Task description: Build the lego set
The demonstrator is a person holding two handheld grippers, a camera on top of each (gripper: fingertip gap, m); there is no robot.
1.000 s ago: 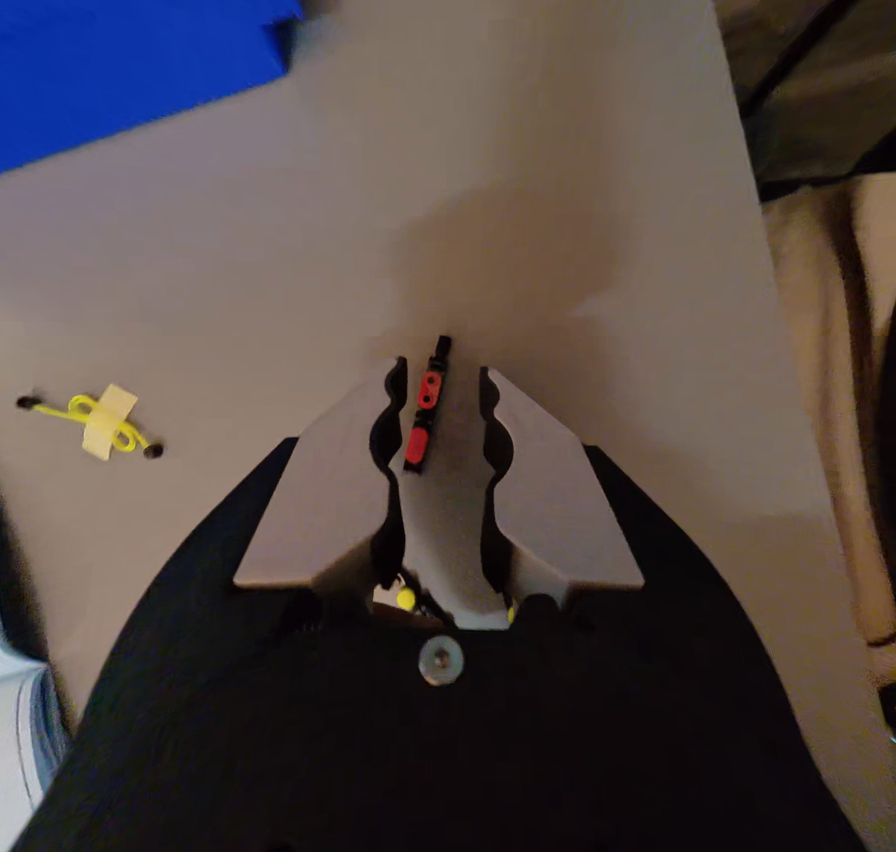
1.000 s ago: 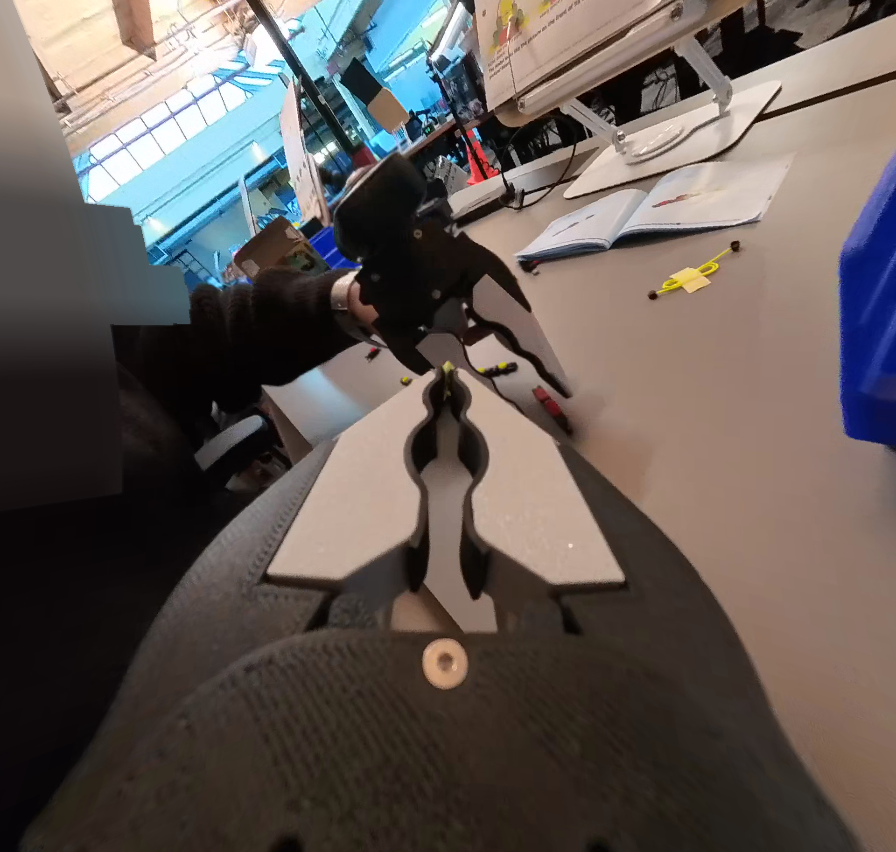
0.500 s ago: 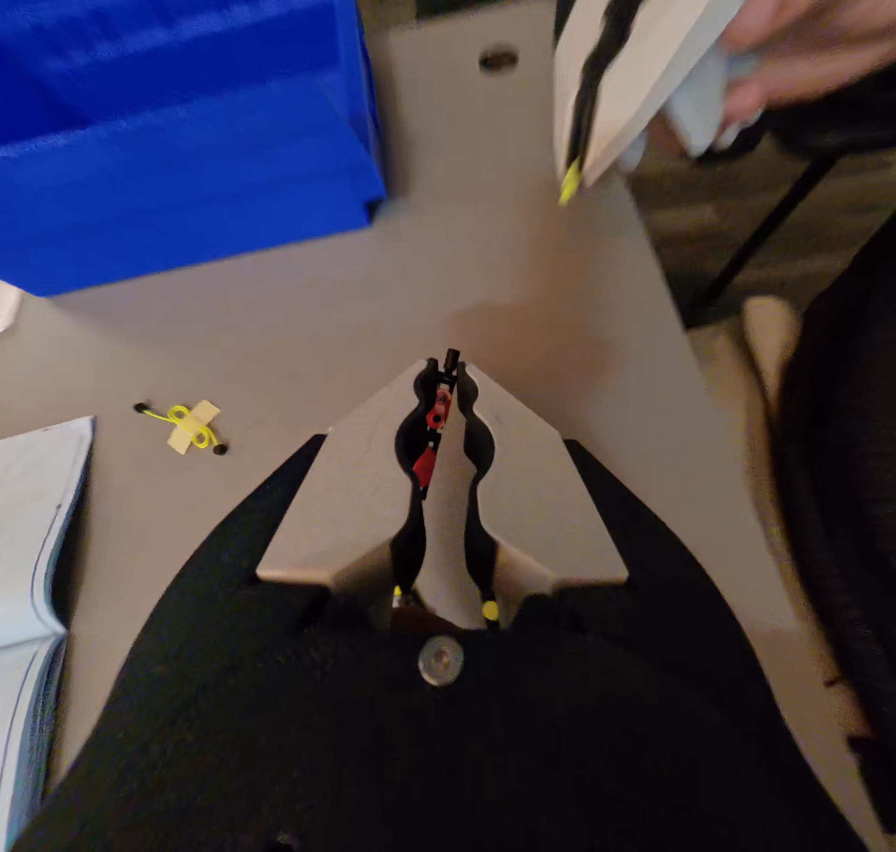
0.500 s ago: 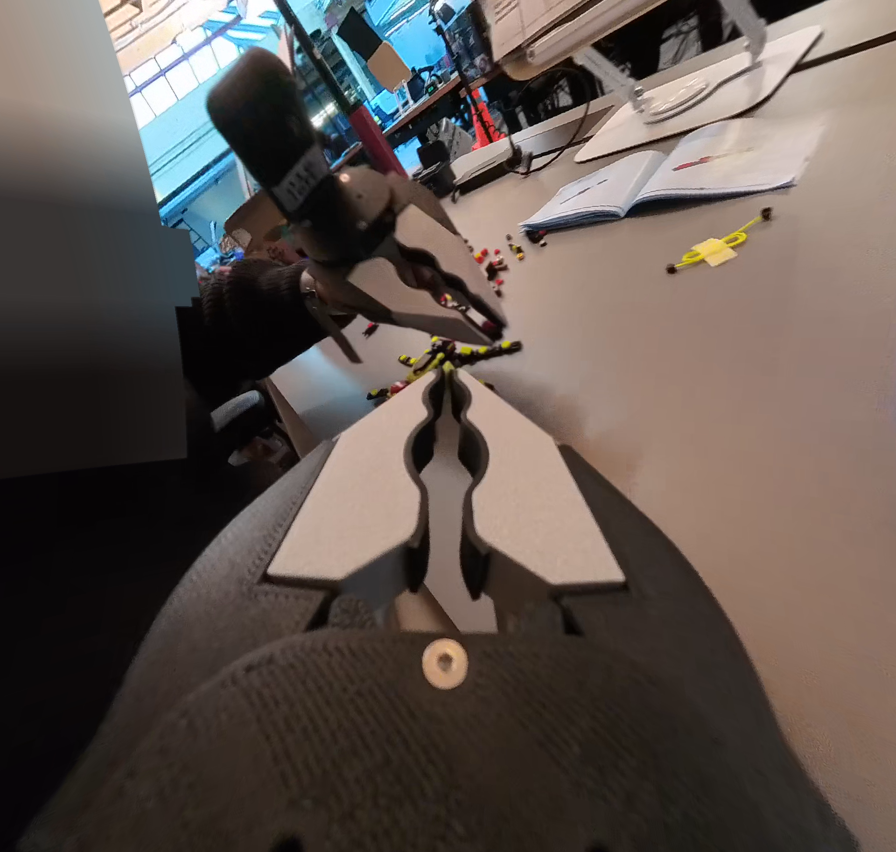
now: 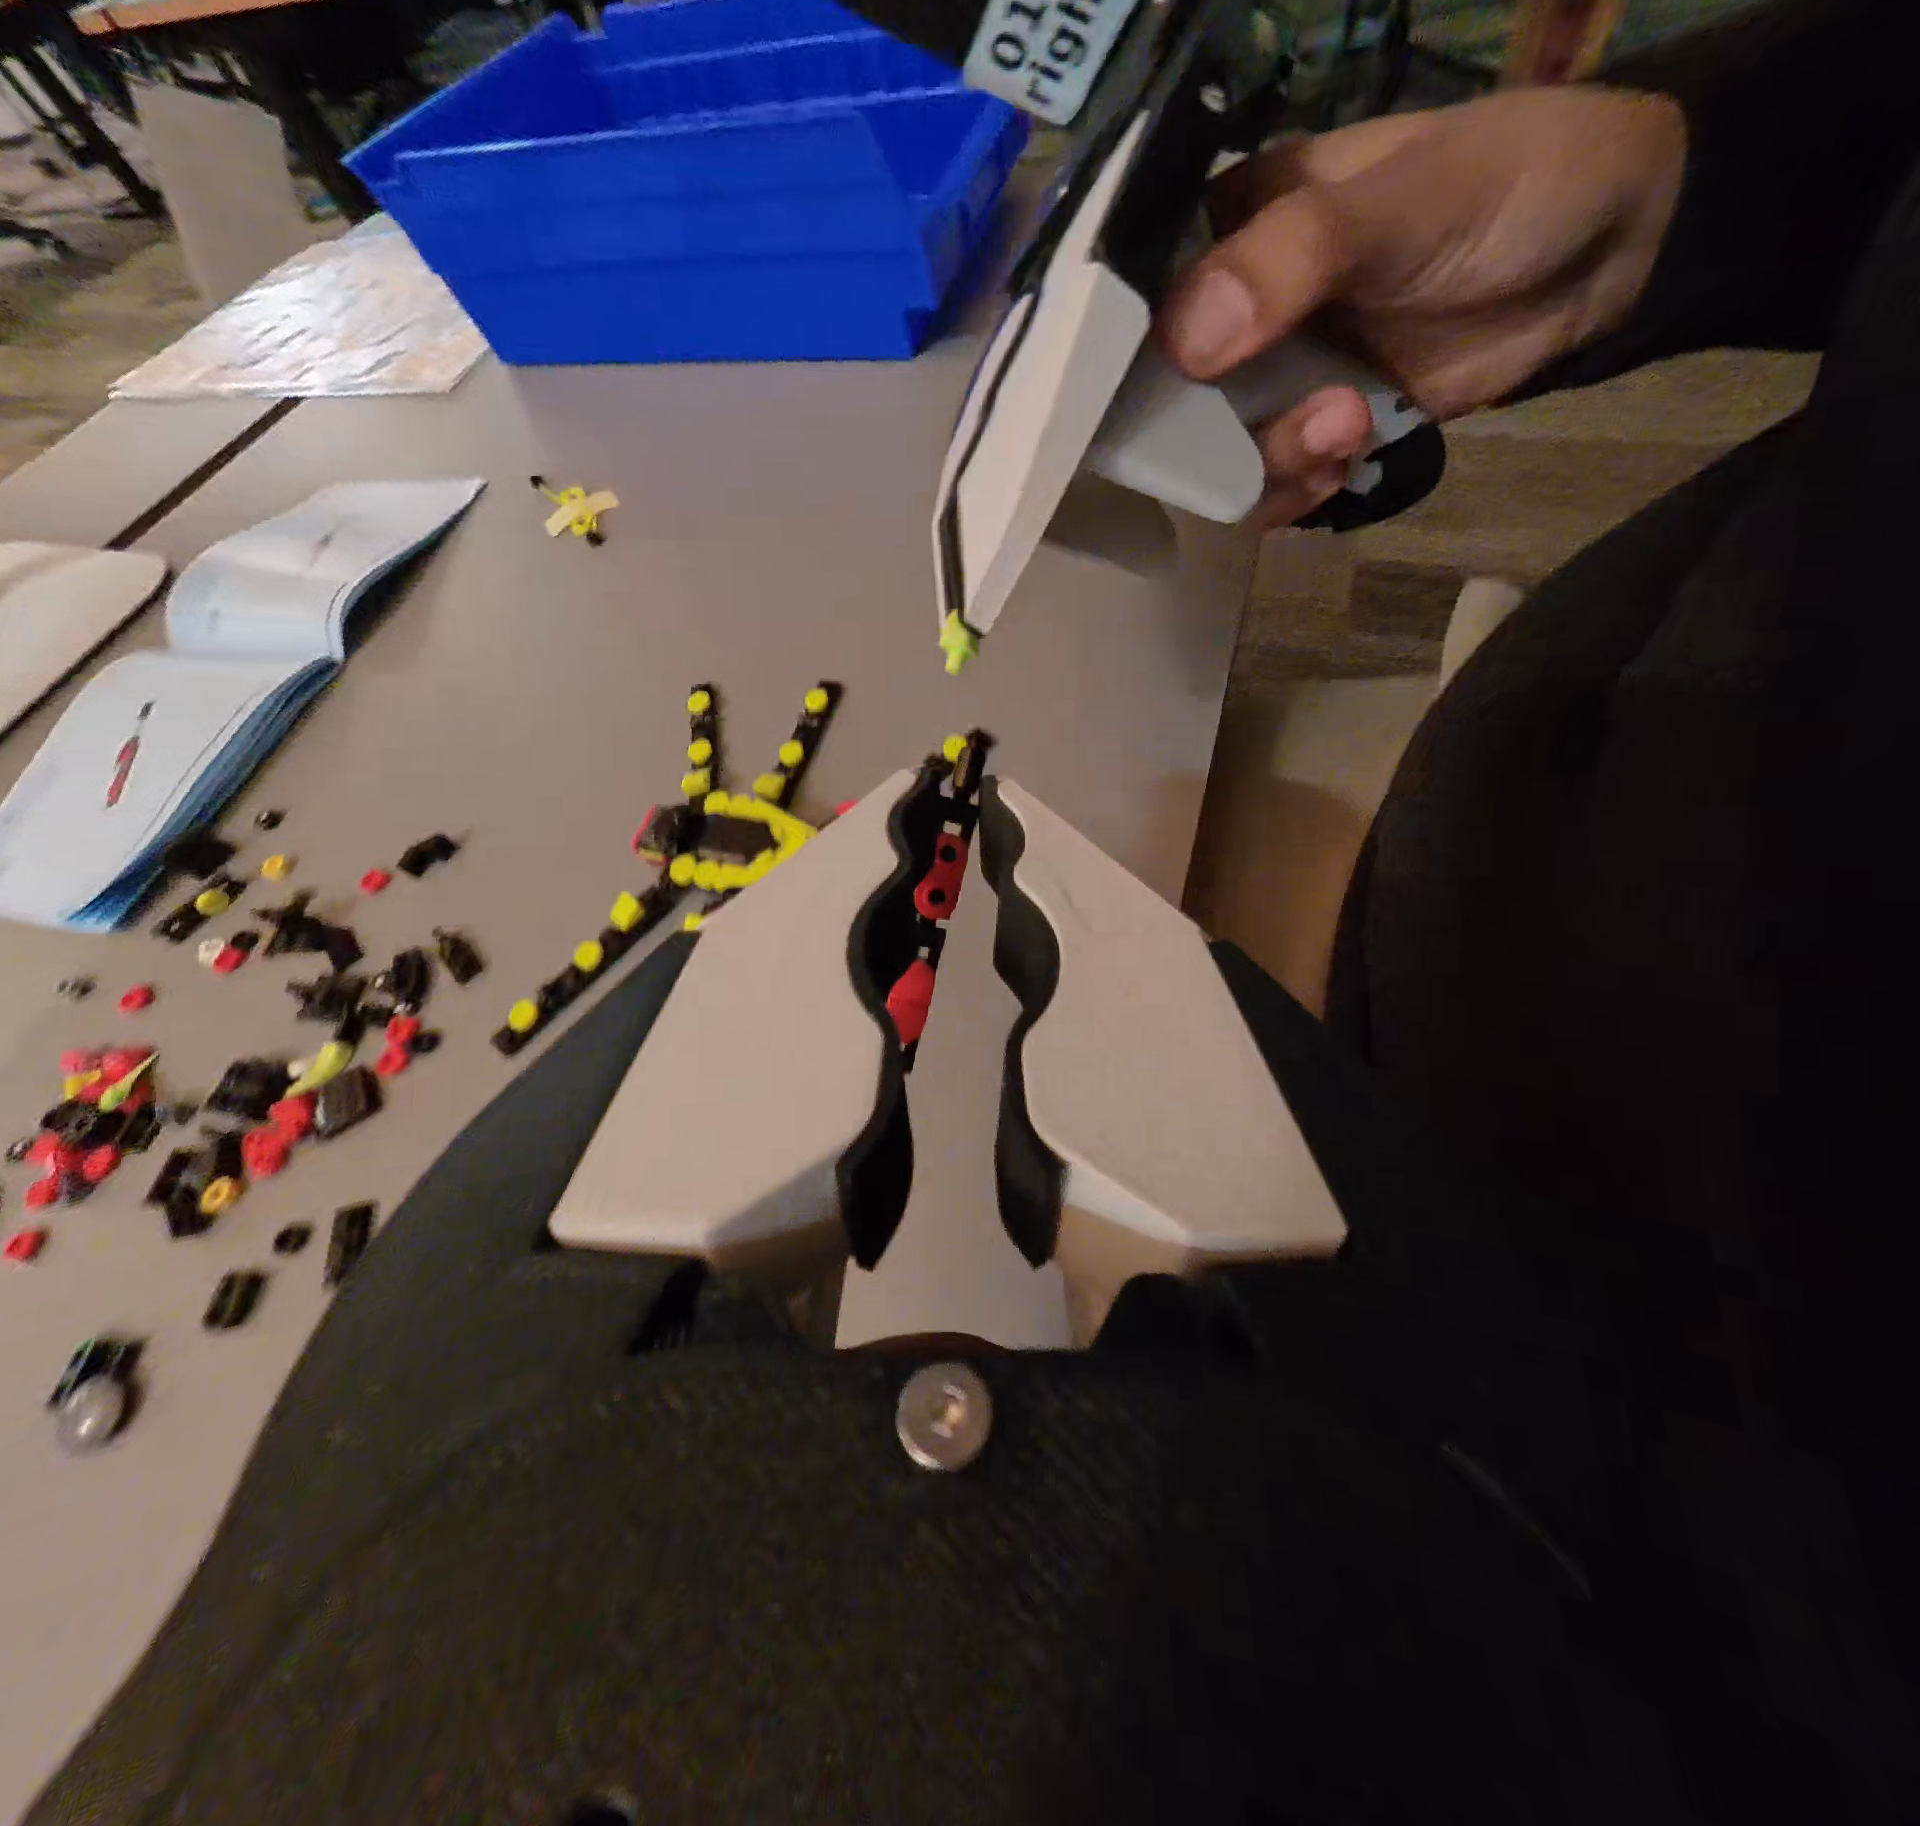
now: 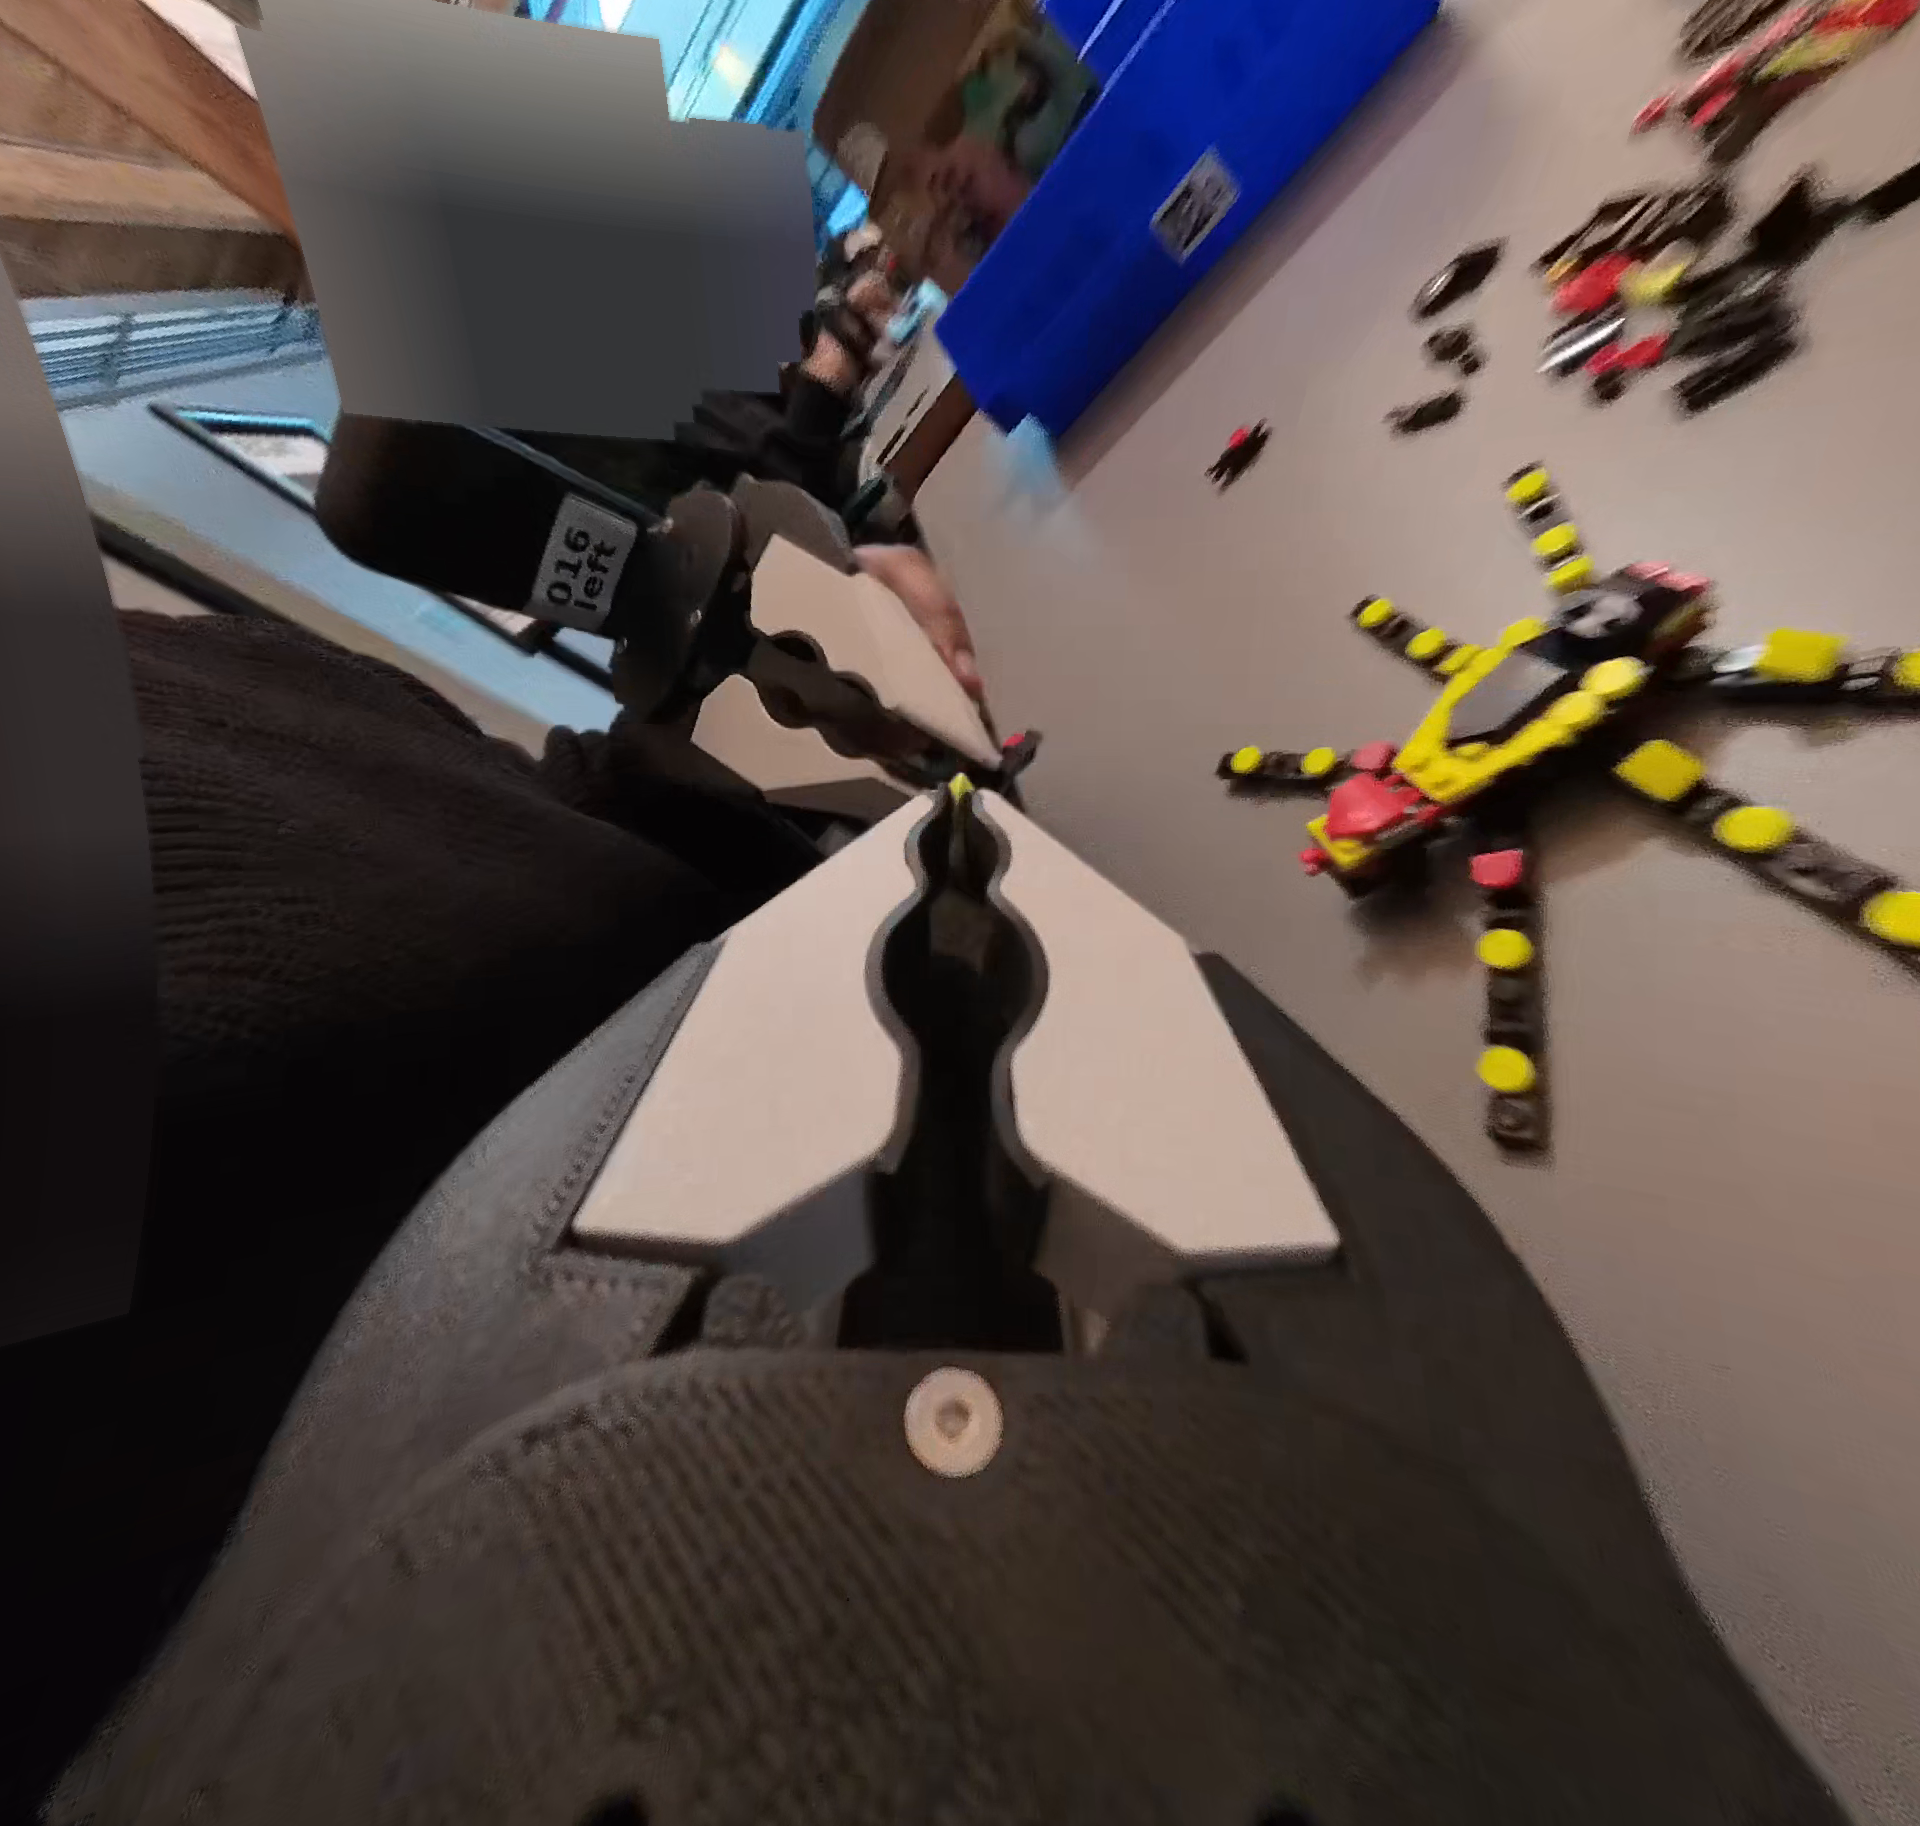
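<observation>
My left gripper is shut on a thin black and red lego leg piece, held above the table. My right gripper is shut on a small lime-yellow lego piece; in the left wrist view it hangs tip down, the lime-yellow piece just above the leg piece's tip. The left gripper shows in the right wrist view, close ahead of my right tips. A partly built black, yellow and red spider-like lego model lies on the grey table, also in the right wrist view.
Loose black, red and yellow lego parts are scattered at the left. An open instruction booklet lies behind them. A blue bin stands at the back. A yellow elastic with a tag lies mid-table. The table edge is at the right. Less than 4 cm separates the two grippers' tips.
My left gripper has lifted and tilted with the leg piece, bringing the model and loose parts into view. My right gripper has swung round and come close, tip towards the leg piece.
</observation>
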